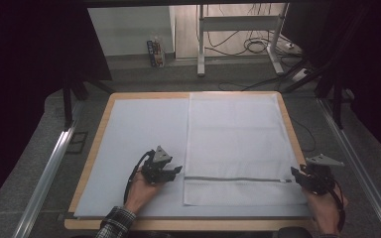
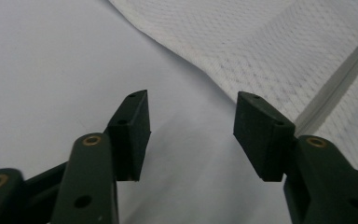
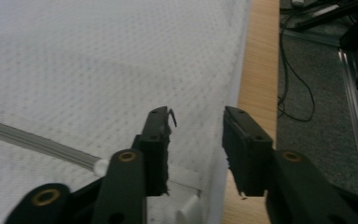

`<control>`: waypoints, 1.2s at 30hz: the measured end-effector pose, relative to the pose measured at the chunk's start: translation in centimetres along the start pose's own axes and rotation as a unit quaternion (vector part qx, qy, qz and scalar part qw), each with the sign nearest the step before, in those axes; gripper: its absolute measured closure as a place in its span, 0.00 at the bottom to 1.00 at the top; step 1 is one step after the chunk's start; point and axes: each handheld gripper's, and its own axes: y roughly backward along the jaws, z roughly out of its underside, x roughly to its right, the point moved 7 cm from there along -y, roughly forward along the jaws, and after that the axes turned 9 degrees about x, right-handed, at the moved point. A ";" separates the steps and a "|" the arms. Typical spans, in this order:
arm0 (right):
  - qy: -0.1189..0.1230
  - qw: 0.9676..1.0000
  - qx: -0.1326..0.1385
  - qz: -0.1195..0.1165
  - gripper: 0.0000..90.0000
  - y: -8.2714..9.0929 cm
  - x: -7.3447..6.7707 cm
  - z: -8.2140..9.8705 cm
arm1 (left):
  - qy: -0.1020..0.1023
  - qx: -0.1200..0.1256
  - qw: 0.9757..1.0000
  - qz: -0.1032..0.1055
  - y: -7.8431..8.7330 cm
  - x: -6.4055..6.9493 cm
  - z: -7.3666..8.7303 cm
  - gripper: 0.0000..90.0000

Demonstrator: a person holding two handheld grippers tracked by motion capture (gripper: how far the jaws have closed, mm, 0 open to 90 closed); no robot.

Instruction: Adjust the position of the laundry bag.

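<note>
Jaws apart beside mesh bag (image 1: 238,144)

Table (image 1: 95,144) carries a sheet (image 1: 139,134) over nearly its whole top. A mesh bag (image 1: 238,134) lies flat on the sheet's right half, reaching from the far edge almost to the near edge. Its zipper (image 1: 233,179) runs crosswise near the bag's near end.

Left gripper (image 1: 176,171) sits on the sheet just left of the bag, at the zipper's left end, apart from the mesh. Right gripper (image 1: 295,174) sits at the bag's right edge, by the zipper's right end, over the table's right rim.

Behind the table, on the floor: a small carton (image 1: 155,52) to the left, a desk frame (image 1: 238,34) to the right, with cables (image 1: 258,47) under it. A rail (image 1: 49,171) runs along the table's left side.
</note>
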 end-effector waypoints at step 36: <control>-0.040 0.998 -0.039 -0.029 0.72 -2.0 0.6 1.3 | -0.007 -0.018 1.000 0.024 -3.3 1.8 -0.8 0.70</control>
